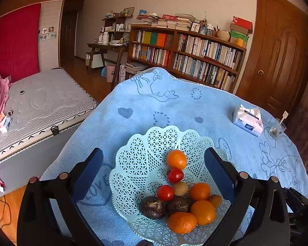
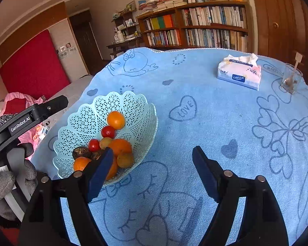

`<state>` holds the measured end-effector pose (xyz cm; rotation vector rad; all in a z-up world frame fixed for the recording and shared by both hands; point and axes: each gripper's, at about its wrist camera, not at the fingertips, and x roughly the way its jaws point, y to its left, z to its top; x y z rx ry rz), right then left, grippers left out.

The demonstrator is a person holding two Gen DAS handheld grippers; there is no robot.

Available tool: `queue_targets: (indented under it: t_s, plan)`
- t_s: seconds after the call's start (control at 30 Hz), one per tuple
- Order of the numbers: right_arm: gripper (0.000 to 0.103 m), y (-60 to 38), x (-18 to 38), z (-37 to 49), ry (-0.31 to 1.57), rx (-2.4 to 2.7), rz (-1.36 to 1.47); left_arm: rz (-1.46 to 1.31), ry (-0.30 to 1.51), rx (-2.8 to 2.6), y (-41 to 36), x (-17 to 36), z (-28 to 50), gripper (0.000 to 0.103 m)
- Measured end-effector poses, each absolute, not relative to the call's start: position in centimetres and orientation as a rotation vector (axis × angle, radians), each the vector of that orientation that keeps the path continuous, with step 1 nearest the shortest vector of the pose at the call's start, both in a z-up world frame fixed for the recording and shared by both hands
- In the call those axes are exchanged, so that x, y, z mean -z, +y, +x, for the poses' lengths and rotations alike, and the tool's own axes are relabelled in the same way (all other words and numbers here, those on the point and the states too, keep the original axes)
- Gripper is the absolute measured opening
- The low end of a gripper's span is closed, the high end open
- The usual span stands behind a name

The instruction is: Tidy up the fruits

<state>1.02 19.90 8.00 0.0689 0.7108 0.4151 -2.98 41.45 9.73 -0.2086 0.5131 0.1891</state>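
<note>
Your left gripper [image 1: 154, 164] hung spread wide and empty above the pale lattice basket [image 1: 133, 164], which sat near the table's left edge on the blue towel [image 1: 195, 106] holding every fruit. Your right gripper [image 2: 153, 157], likewise agape and empty, hovered over bare cloth beside it. You did best to descend straight onto the top orange [image 1: 176, 159], clear of the tomato [image 1: 175, 175] touching it.

Left wrist view looks down closely over the basket [image 1: 137, 164]; right wrist view faces the tablecloth [image 2: 195, 135] beside it — both share basket, bookshelf [image 1: 186, 51].
</note>
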Motion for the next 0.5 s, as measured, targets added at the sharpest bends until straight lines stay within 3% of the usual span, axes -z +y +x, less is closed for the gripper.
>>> queue_targets:
  t_s: [0.13,0.5]
  plan:
    - [0.095,20.2,-8.4,-0.4,0.657,-0.406,-0.006,-0.115,0.513,-0.184,40.1,-9.5,-3.5,0.100]
    - [0.098,22.5,-8.6,-2.3,0.635,-0.391,-0.156,-0.022,0.479,-0.227,39.9,-9.9,-5.4,0.100]
